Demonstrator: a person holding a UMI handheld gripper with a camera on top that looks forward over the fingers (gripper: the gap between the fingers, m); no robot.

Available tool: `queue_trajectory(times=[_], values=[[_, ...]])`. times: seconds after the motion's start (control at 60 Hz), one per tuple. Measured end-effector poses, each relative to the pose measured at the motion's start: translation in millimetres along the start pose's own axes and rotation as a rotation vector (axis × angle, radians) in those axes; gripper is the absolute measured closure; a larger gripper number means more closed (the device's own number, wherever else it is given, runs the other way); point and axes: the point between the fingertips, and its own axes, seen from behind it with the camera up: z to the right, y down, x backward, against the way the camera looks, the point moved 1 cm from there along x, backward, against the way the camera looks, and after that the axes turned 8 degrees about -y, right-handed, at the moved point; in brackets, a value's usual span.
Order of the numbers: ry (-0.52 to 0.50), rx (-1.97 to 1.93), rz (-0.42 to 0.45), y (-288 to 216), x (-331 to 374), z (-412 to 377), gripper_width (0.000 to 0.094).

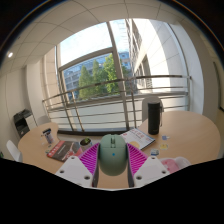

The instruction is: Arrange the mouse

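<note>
A grey-green computer mouse [112, 153] with a small blue dot on top lies lengthwise between my two fingers. My gripper [112, 148] is shut on it. The pink pads [90, 158] press against both of its sides. The mouse appears held above the light wooden table [185, 135]. Its rear end is hidden below the fingers.
A colourful booklet [137, 138] lies on the table just beyond the fingers. A dark upright box [153, 115] stands behind it. A cup [46, 135] and a dark flat item [60, 150] sit to the left. A railing and a large window [95, 75] lie beyond.
</note>
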Motion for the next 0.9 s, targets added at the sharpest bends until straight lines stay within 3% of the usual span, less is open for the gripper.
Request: queue_trajectory(times=[0.1, 0.283, 0.383, 0.533, 0.6, 0.683, 0.733, 0.9], values=[[0.082, -0.006, 0.004, -10, 0, 72, 0.0538], [0.241, -0.018, -0.204, 88, -2, 185, 0.0536], [0.261, -0.015, -0.284, 133, -3, 207, 0.0527], [0.283, -0.027, -0.357, 168, -5, 219, 0.0439], [0.299, -0.022, -0.358, 166, 0, 220, 0.0350], [0.304, -0.010, -0.347, 153, 13, 212, 0.0072], [0.314, 0.003, -0.340, 144, 24, 207, 0.0115], [0.354, 0.044, -0.303, 111, 76, 180, 0.0087]])
